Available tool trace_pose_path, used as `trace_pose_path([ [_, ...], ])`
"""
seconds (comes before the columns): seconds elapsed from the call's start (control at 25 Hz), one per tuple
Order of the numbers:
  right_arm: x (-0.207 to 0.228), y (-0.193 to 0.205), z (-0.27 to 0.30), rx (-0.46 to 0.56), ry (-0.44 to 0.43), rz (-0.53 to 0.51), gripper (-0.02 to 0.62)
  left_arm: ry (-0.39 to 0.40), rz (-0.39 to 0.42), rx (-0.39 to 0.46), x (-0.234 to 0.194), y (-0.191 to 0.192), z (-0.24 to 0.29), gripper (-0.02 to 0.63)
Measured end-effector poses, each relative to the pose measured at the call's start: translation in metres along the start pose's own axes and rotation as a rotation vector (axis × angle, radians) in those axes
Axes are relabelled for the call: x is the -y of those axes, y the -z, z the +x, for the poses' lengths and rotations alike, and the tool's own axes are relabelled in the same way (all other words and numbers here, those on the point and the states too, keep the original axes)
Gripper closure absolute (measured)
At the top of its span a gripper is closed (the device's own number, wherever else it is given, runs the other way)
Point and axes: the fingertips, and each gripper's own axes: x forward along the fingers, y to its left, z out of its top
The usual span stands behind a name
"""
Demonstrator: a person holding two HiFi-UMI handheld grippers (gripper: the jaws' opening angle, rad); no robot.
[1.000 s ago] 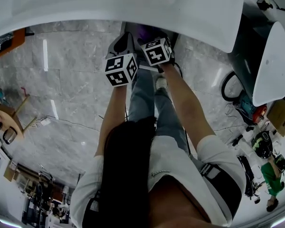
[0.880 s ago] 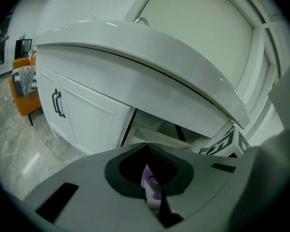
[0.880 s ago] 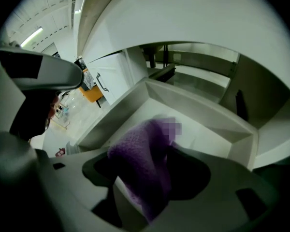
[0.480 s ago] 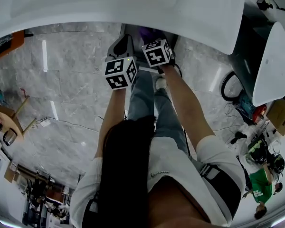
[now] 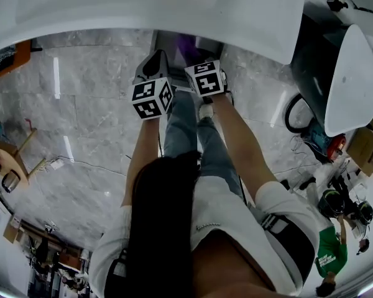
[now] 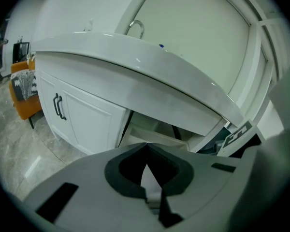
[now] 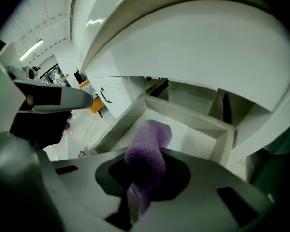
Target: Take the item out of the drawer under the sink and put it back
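Purple cloth (image 7: pixel 150 139) just above the open drawer (image 7: pixel 183 115).
Our right tool (image 7: pixel 144 170) has just been clamping onto it; left tool (image 6: pixel 146 151) jaws together, empty.

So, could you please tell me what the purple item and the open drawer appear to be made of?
The purple item looks like soft fabric, perhaps a microfibre or terry cloth. Its surface is nubby and fuzzy, and it bends limply. The drawer looks like white painted or laminated board, smooth and fairly matte, with flat panels and square edges. Which of the two it is I cannot tell.
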Motion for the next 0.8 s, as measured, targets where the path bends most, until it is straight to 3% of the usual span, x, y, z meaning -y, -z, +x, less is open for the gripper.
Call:
trace_pose_path([
  [0.28, -0.012, -0.008, -0.043, 0.056, -0.069, -0.037, 0.538, -0.013, 0.027, 0.037, 0.019, -0.011, -0.028, 0.603],
  [0.8, -0.045, -0.039, -0.140, 0.220, -0.102, -0.076, 0.538, -0.029, 0.059, 0.133, 0.059, -0.043, -0.088, 0.603],
])
